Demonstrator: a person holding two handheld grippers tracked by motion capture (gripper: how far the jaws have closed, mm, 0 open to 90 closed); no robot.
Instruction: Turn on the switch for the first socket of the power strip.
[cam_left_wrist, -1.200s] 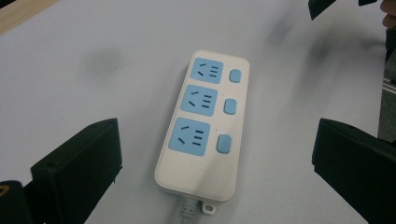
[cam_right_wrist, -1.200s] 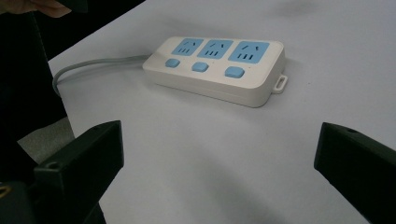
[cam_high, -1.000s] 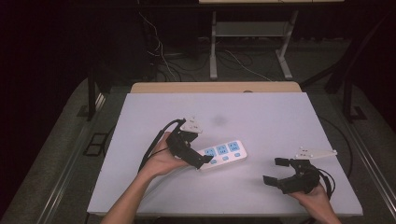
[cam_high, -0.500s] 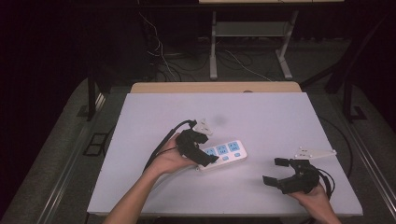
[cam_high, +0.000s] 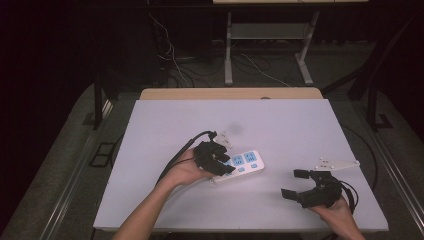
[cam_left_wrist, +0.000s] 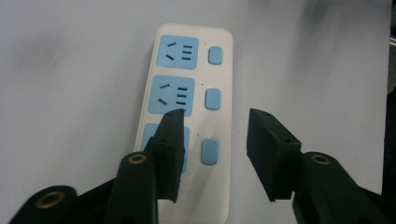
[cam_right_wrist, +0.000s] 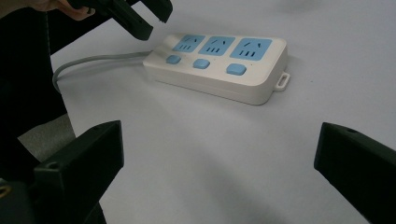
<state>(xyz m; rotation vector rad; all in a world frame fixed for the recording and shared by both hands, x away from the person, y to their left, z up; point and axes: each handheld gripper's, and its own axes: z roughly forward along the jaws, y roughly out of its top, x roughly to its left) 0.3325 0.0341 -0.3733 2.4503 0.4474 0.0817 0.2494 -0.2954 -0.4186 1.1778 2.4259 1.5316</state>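
White power strip (cam_high: 239, 166) lies near desk (cam_high: 150, 125) centre, cord end toward left edge. Left gripper (cam_left_wrist: 212, 140) now over its near end; jaws just been closing, strip under them, pads not yet pressing. Likely about to grasp strip or press switch. Right gripper (cam_high: 297, 184) spread wide, idle near front right corner
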